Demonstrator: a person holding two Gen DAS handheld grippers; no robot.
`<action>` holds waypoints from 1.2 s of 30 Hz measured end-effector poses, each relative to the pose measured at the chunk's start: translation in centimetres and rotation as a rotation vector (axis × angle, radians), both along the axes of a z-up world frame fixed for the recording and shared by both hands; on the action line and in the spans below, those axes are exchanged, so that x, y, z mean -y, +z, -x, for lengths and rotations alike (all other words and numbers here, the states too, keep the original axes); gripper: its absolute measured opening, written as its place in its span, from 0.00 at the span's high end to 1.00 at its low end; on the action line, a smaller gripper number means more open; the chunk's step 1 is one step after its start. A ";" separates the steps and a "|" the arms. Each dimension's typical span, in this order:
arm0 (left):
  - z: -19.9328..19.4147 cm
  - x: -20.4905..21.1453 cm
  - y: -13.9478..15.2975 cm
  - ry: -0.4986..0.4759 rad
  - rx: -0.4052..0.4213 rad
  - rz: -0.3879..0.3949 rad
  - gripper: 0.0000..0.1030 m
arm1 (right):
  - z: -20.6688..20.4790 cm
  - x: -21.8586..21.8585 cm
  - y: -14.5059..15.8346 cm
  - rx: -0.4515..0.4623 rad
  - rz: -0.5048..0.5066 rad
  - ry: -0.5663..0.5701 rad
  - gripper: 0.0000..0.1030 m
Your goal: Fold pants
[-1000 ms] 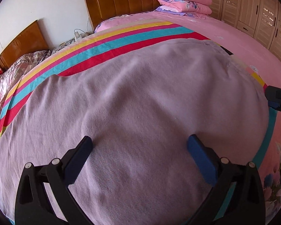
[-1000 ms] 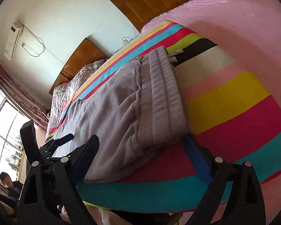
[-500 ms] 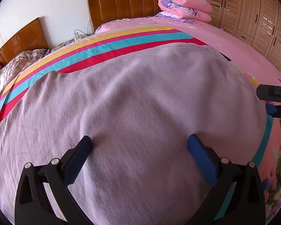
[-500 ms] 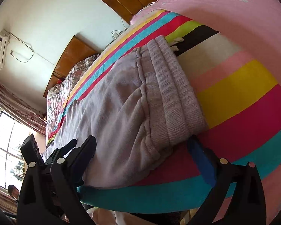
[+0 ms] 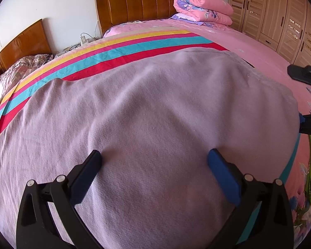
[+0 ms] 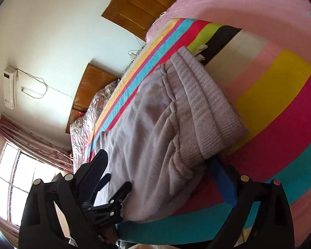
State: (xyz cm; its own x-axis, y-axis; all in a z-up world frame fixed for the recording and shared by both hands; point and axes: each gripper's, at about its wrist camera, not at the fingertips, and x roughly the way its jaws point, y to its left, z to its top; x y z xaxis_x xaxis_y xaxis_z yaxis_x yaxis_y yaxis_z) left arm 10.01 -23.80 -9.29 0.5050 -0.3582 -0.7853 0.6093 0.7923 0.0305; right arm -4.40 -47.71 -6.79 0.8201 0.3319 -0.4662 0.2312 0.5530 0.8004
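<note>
Item: lilac pants (image 5: 155,108), laid flat, unfolded.
We hold left gripper (image 5: 154,161) and right gripper (image 6: 157,166) spread, gripping nothing; every fold remains.

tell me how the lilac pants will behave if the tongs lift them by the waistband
The pants will probably go floppy: the fabric already lies in soft wrinkles on the striped blanket. The ribbed waistband looks thicker, so it may give a firmer grip. The cloth looks fleecy, so it will likely drag rather than slide.
</note>
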 end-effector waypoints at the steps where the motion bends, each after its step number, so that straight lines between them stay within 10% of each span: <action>1: 0.0 0.0 0.0 0.000 0.000 0.000 0.01 | 0.2 -0.1 0.7 0.028 0.018 -0.008 0.13; 8: 0.1 -0.3 0.1 -0.006 -0.001 0.008 0.01 | 2.6 1.1 4.2 -0.018 0.322 -0.220 0.15; 12: 0.2 -2.5 1.1 -0.008 -0.028 0.123 0.01 | -0.3 -4.3 6.1 -0.039 0.631 -0.064 0.15; 19: 0.1 -14.2 5.4 0.151 0.027 0.280 0.01 | -4.1 -10.0 -0.9 -0.292 0.990 0.174 0.13; 23: 0.6 -24.5 7.5 0.351 0.120 0.268 0.01 | -4.4 -11.1 1.2 -0.329 1.067 0.134 0.12; 27: 2.0 -36.7 8.3 0.635 0.178 0.296 0.01 | -7.2 -17.1 6.0 -0.123 1.043 0.242 0.11; 36: 9.1 -57.9 4.5 1.155 0.086 0.513 0.01 | -14.6 -48.8 6.0 0.296 1.118 1.031 0.11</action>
State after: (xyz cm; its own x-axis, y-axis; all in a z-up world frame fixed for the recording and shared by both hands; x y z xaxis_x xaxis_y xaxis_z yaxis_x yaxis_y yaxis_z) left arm 0.89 34.08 -4.81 0.7681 0.0716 -0.6363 -0.4316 0.7919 -0.4320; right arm 10.19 1.07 -0.80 0.5673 0.3972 -0.7214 -0.6998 0.6942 -0.1681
